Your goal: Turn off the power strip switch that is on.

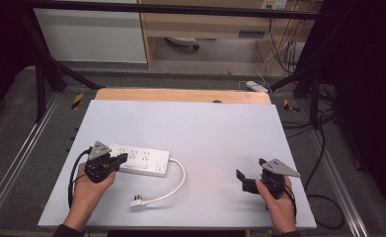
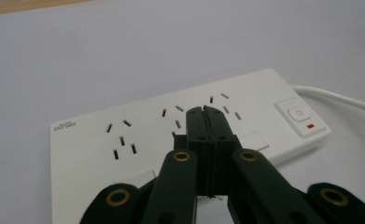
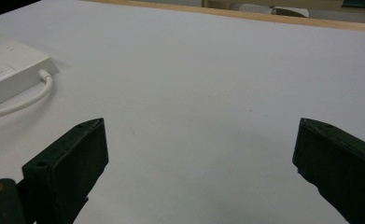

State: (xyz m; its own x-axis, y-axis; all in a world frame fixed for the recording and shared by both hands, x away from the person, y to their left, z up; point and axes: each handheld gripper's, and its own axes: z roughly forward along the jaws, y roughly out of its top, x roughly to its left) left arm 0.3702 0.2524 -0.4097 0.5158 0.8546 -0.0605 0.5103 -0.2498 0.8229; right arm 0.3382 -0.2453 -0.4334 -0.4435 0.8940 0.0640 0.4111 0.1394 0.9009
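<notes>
small brand mark on power strip (image 2: 185,135), unreadable

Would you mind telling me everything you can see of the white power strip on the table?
The power strip is a flat white rectangular block, plastic by the look of it, lying face up on the table near its left side. It has three groups of socket slots, a square switch with a small red mark at one end, and small grey lettering at the other. A white cable leaves the switch end and curves round to a plug lying on the table. The shut left claw sits over its middle; contact is unclear.
</notes>
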